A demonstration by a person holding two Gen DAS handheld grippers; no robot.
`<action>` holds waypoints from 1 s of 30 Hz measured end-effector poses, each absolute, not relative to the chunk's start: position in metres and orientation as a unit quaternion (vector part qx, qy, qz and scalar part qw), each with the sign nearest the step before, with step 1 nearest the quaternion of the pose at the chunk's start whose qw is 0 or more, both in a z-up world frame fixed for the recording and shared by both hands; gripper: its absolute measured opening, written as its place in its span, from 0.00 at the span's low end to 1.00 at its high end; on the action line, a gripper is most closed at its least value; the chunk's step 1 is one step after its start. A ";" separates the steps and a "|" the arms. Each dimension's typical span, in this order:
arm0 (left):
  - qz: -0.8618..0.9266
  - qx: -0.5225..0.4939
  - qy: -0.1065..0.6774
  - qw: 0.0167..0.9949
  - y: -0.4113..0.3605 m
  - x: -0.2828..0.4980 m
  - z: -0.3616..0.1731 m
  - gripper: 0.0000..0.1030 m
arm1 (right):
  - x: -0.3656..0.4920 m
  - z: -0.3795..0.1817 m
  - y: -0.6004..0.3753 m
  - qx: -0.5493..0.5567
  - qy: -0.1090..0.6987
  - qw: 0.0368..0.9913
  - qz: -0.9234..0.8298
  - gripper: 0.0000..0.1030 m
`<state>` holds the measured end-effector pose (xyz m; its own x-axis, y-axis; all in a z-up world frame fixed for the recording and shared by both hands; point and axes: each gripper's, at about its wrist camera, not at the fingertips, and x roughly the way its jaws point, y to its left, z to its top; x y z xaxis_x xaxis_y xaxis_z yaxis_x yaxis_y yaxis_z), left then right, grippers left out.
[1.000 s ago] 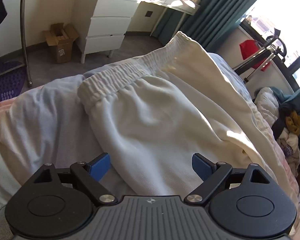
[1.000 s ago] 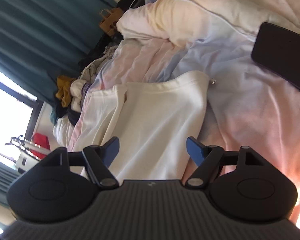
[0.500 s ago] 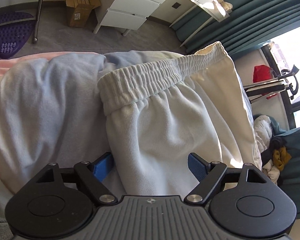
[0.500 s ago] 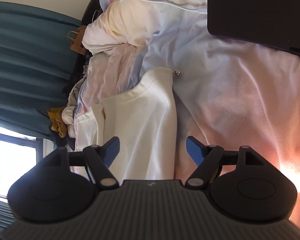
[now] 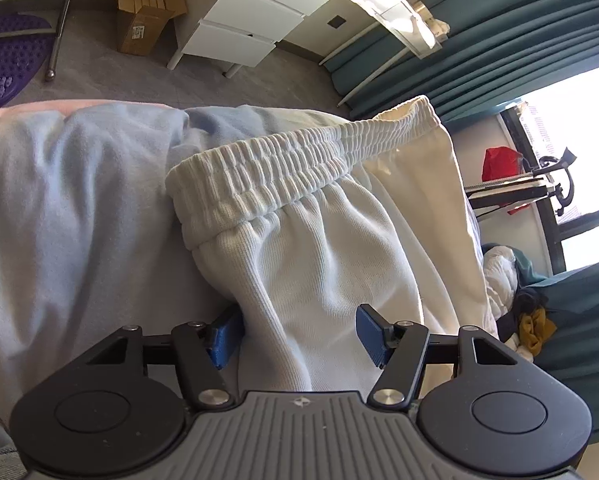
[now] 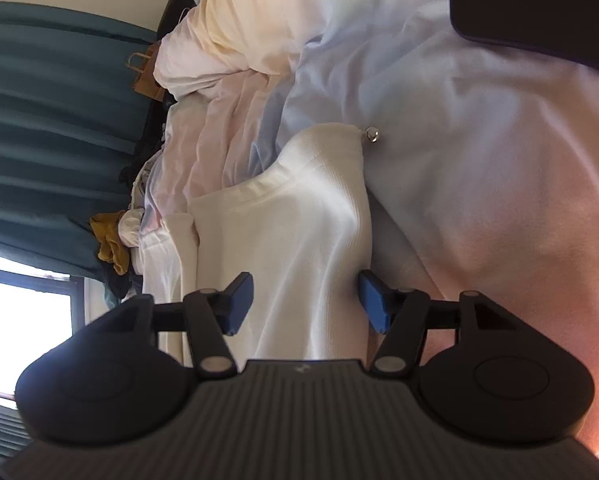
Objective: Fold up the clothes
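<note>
White sweatpants [image 5: 331, 248] lie on the bed, their ribbed elastic waistband [image 5: 291, 168] across the middle of the left wrist view. My left gripper [image 5: 299, 338] is open, its blue pads straddling the fabric edge just below the waistband. In the right wrist view the pants' leg [image 6: 299, 232] runs up to a hem with a small metal toggle [image 6: 372, 135] at its corner. My right gripper [image 6: 307, 300] is open, its pads either side of the leg fabric.
The pale blue and pink duvet [image 5: 67, 200] covers the bed. A white drawer unit [image 5: 255, 16] and a cardboard box [image 5: 147, 8] stand on the floor beyond. A black flat object [image 6: 539, 4] lies on the bed. A clothes pile [image 6: 111, 240] sits by teal curtains [image 6: 51, 112].
Both grippers have moved closer to the pants and lower. Their pads have narrowed around the fabric; the left pad now touches the pants' edge.
</note>
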<state>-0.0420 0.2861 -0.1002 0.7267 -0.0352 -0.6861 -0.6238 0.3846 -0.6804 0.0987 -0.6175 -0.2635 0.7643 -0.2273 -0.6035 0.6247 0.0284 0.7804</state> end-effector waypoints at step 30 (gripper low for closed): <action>0.162 -0.516 0.278 0.794 0.302 -0.058 -0.078 0.07 | 0.080 -0.224 -0.601 0.575 0.099 0.749 -0.312 0.09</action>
<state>-0.0575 0.3016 -0.0777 0.7931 -0.0296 -0.6083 -0.5437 0.4155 -0.7292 0.0795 -0.6007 -0.2237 0.7856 -0.3540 -0.5075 0.5817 0.1429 0.8008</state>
